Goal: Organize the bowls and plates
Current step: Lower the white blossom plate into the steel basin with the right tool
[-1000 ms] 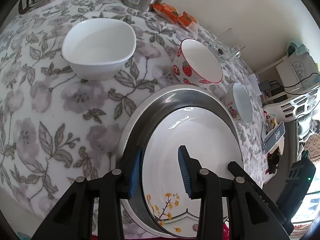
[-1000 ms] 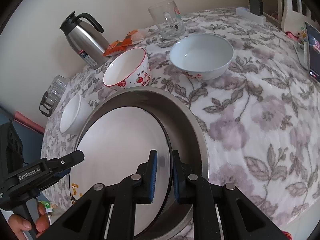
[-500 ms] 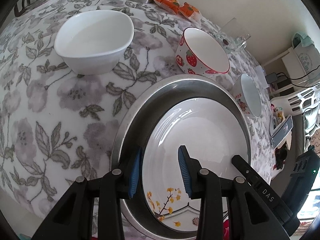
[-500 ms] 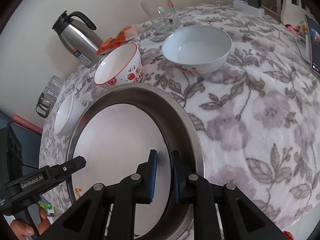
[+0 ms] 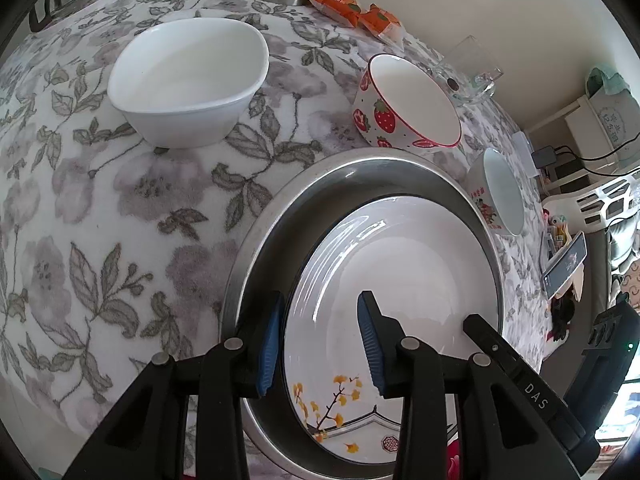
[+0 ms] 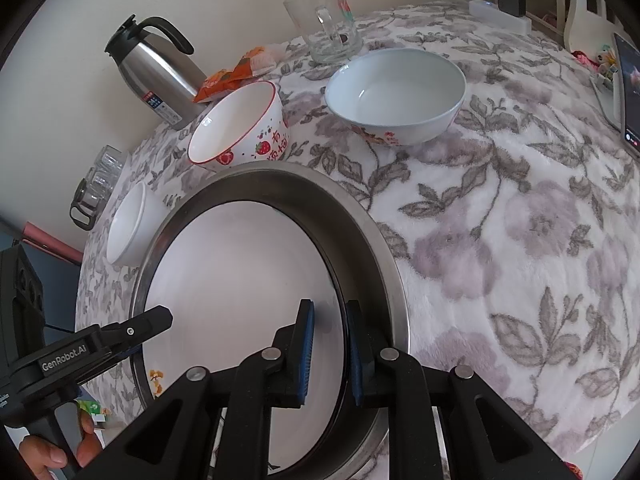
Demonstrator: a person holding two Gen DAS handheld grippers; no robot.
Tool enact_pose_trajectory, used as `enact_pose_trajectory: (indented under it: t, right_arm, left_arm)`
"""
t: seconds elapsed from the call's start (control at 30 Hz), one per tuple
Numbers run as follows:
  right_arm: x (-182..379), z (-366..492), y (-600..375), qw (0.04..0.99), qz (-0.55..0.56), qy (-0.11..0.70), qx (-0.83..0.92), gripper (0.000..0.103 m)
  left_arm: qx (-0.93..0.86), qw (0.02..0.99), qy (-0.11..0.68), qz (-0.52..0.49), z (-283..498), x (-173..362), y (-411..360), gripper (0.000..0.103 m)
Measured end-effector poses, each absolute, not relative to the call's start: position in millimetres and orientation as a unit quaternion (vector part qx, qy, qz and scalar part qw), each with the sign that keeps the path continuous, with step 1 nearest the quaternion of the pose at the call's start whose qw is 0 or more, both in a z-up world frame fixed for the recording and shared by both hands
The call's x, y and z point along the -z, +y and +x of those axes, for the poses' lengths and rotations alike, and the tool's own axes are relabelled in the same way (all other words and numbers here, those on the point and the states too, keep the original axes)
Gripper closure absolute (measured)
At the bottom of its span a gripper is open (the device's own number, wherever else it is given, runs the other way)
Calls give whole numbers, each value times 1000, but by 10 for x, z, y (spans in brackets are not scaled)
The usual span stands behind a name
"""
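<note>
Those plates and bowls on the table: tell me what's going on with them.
A person works two handheld grippers at a white plate lying inside a steel tray. The left gripper straddles one rim; the right gripper, jaws opening, straddles the opposite rim. Three bowls wait on the floral cloth, unstacked.

A steel thermos [image 6: 154,74], snack packets [image 5: 352,10] and glass mug [image 6: 326,24] stand near the wall.

A white round plate [image 5: 400,264] carries yellow leaves on a dark branch near its lower rim and sits in a silver steel tray [image 5: 276,240]. The white fleece tablecloth [image 5: 120,208] bears grey-mauve flowers and grey leaves. A white bowl [image 5: 404,104] has red strawberries and a red rim; a squarish bowl [image 5: 188,76] is plain white.
</note>
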State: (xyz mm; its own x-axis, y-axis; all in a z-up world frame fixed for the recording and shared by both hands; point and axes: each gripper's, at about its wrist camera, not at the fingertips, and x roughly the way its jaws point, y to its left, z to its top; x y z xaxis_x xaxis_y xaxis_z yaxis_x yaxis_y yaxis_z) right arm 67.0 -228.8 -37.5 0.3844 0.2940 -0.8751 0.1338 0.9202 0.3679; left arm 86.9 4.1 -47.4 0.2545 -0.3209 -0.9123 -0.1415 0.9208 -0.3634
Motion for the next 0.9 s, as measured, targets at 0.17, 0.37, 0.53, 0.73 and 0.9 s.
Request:
enact_pose_trajectory:
  t: [0.17,0.37,0.53,0.73,0.9]
  right_arm:
    - [375,667,-2279,804,194,561,-51,85]
    - [387,671,-2274,801,194,564,-52,84]
    - [388,666,-2294,797,202,567,-55,84]
    - [403,671,-2308,794,207,568,-60,84]
    - [392,666,-2343,791,223,566,-64,84]
  left_arm:
    - [56,768,609,-189,867,471,42,64]
    - [55,768,610,-187,865,463,42,64]
    - [54,766,612,-190,864,459,49,64]
    - [54,765,611,-194,855,454,66,64]
    - [53,766,610,-196,853,446,69,64]
